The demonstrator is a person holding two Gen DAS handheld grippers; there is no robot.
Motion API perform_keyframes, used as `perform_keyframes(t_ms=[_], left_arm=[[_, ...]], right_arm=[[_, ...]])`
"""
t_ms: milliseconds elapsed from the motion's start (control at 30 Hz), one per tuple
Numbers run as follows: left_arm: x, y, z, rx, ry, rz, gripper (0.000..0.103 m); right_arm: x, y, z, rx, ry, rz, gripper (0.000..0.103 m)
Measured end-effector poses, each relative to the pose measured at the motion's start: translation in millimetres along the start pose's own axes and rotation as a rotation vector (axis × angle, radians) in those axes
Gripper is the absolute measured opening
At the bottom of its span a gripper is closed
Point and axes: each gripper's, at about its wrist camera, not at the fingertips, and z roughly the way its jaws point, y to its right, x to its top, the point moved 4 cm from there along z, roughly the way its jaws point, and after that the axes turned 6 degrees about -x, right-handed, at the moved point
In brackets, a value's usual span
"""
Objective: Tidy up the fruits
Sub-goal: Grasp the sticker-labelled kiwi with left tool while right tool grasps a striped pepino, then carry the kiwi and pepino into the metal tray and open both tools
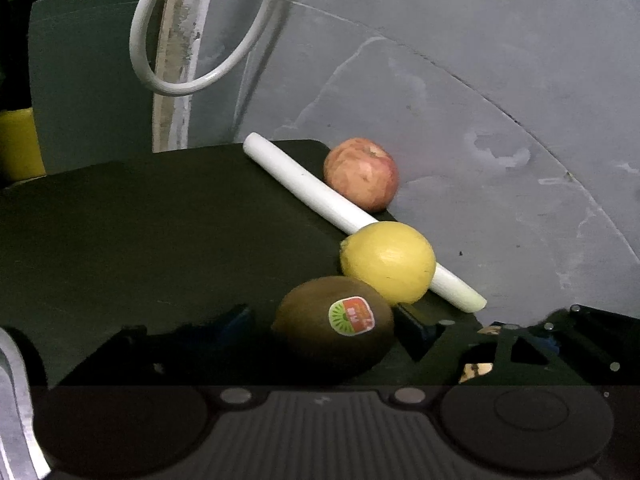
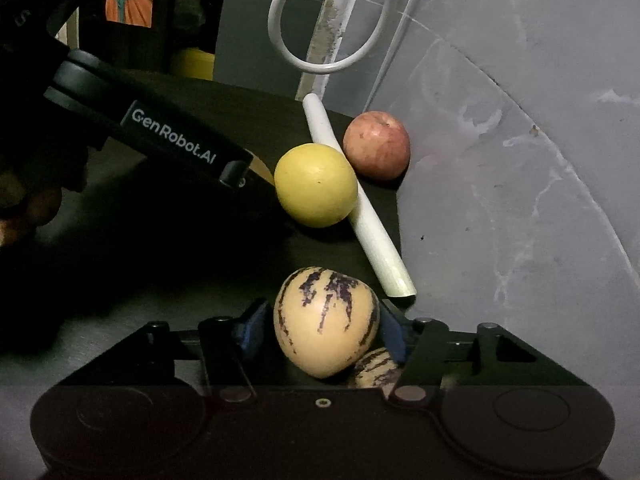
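Dark matte table (image 1: 140,220): a smooth white rod (image 1: 320,196) lies diagonally near its edge, apparently as a divider. Beyond the rod, a mottled red apple (image 1: 361,173); touching its near side, a waxy yellow lemon (image 1: 388,262). Nearer than the lemon, left gripper (image 1: 328,322) jaws flank a fuzzy stickered kiwi (image 1: 334,326), contact unclear. Right gripper (image 2: 322,330) jaws bracket a purple-streaked cream melon (image 2: 326,326); pinch not confirmed.

White hose loop (image 1: 200,36) above white stalk (image 1: 320,196)
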Motion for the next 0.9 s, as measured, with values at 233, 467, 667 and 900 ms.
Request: perform_keyframes(t_ms=[233, 467, 667, 900], left_arm=[[-1, 2, 1, -0.031, 0.001, -0.016, 0.066], [-13, 2, -18, 0.039, -0.035, -0.100, 0.065], [-40, -15, -62, 0.032, 0.008, -0.250, 0.065], [-64, -14, -125, 0.030, 0.087, -0.280, 0.065]], right_arm=[[0, -1, 1, -0.022, 0.000, -0.009, 0.056], [-1, -13, -8, -0.045, 0.035, -0.066, 0.056], [-3, -34, -37, -0.031, 0.081, -0.073, 0.056], [-2, -65, -75, 0.021, 0.112, -0.050, 0.056]])
